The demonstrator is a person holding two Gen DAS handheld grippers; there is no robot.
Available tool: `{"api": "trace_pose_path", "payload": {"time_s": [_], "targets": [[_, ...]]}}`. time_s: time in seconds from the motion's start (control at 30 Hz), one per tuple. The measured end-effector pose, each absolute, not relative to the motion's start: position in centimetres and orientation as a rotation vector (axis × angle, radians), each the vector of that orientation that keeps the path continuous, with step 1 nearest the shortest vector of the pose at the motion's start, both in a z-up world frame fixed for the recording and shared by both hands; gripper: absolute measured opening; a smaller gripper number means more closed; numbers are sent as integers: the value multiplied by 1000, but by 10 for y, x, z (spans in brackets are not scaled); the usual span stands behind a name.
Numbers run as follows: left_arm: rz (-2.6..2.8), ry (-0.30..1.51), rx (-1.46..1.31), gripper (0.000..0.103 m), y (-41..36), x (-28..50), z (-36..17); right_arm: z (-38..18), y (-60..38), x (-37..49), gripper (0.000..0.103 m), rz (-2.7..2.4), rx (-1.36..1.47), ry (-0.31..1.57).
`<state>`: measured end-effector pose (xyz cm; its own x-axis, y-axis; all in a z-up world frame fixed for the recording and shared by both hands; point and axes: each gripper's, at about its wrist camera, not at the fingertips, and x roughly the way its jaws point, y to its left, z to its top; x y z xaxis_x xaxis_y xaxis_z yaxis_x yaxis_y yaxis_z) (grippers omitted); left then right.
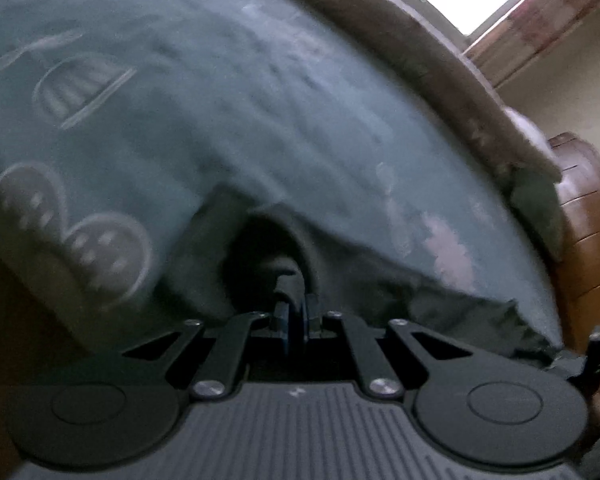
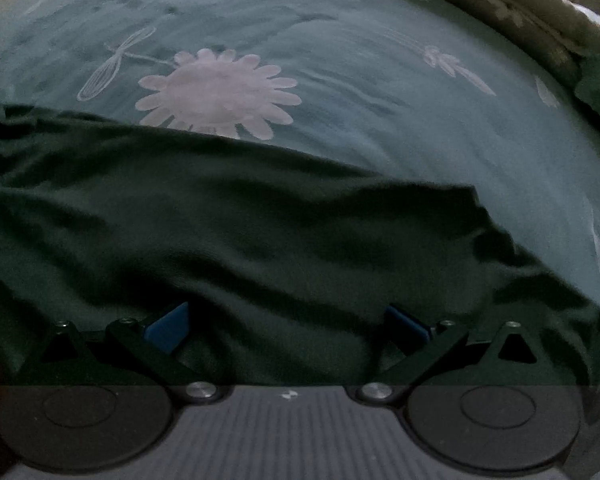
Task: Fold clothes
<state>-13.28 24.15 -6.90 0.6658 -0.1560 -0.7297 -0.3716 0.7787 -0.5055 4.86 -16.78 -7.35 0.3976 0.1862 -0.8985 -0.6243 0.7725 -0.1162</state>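
My left tongs [image 1: 296, 312] are pinched together on a bunched edge of the dark green garment [image 2: 228, 248], and that edge is coming up off the bed, so I read this as the start of a fold: one side gripped, ready to be carried over. The left view is smeared with blur, so which part of the garment I've caught, hem or sleeve, I can't say for sure. My right tongs [image 2: 288, 322] stand wide apart, blue pads on either side of the cloth with nothing clamped, hovering low over the garment's rumpled middle. The garment lies spread on the teal bedspread [image 2: 380, 92], its far edge running just below the big pale flower print [image 2: 220, 92]. Next, I'd judge, the right tongs need to bite a matching edge so both sides travel together and the fold lands square; one-sided pulling would drag the cloth askew. There's plenty of bare bedspread beyond the garment to lay it over. The brown padded border [image 1: 400, 60] curves round the far side, and a wooden cabinet [image 1: 588, 240] stands past it, well apart from the work
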Motion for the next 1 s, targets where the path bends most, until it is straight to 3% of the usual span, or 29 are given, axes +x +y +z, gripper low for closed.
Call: {"api": "trace_pose_path", "payload": {"time_s": [0.17,0.3,0.63,1.0], "targets": [[172,824,-660,16,248,-139,-58,-72,-164,47,103,553,-524,1033],[194,770,-585,38,254,-132,-42,-73,-164,47,103,555,-528,1025],[119,812,-400,38,257,-80,-68,-75,-169,50,103,553,-473,1036],[21,836,-146,38,210,-61,-70,-78,-176,51,103,552,-424,1043]]}}
